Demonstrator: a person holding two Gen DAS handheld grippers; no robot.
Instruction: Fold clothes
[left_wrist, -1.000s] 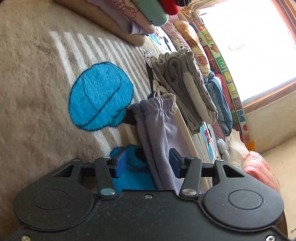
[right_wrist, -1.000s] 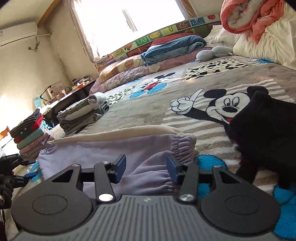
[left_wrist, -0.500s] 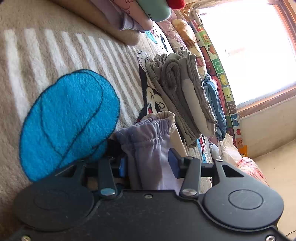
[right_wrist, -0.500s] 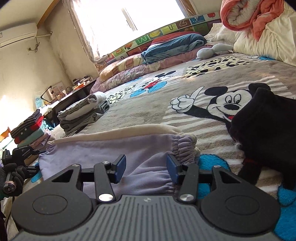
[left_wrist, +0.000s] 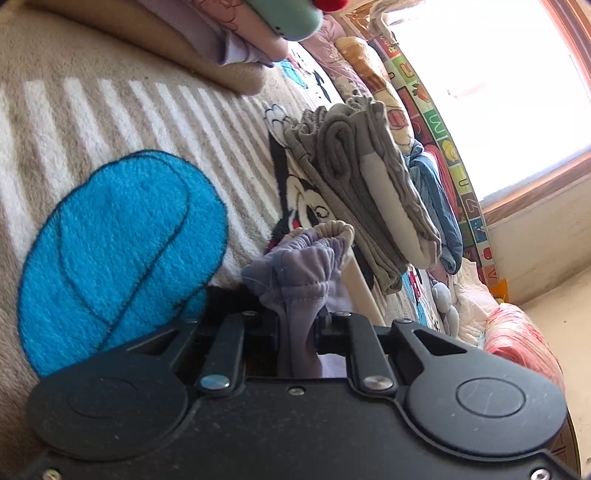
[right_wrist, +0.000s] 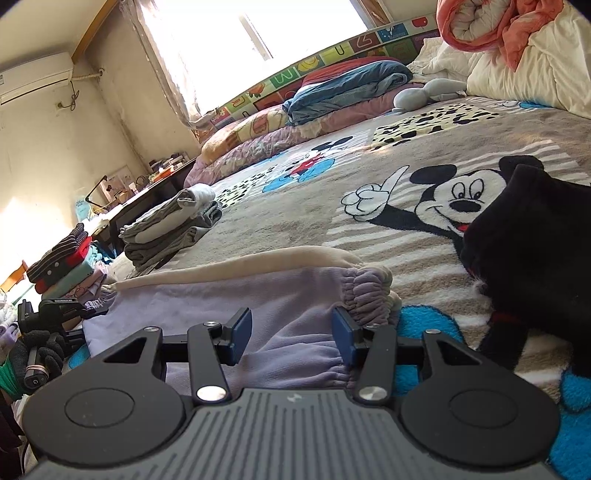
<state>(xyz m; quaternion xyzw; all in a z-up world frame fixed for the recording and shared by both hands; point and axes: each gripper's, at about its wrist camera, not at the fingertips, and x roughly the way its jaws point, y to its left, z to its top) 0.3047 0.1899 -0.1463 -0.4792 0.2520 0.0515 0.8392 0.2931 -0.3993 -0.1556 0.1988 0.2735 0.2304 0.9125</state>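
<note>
Lilac trousers (right_wrist: 221, 295) with elastic ends lie flat on the Mickey Mouse blanket (right_wrist: 369, 166), a cream layer showing along their far edge. My left gripper (left_wrist: 299, 332) is closing its jaws, and the gathered elastic end of the trousers (left_wrist: 303, 258) is pinched between them. In the right wrist view that left gripper (right_wrist: 48, 314) shows at the far left, held by a gloved hand (right_wrist: 37, 350). My right gripper (right_wrist: 291, 336) stands open low over the other elastic end; cloth lies between its blue pads (right_wrist: 240, 332) without being pressed.
A folded grey stack (right_wrist: 173, 225) and a pile of colourful folded clothes (right_wrist: 62, 266) sit on the bed's left side. A black garment (right_wrist: 535, 258) lies at the right. Pillows and a blue quilt (right_wrist: 347, 85) line the window side.
My left gripper slid forward over the trousers' elastic end and its jaws came together on the cloth, bunching it. The right gripper stayed where it was, still open.
</note>
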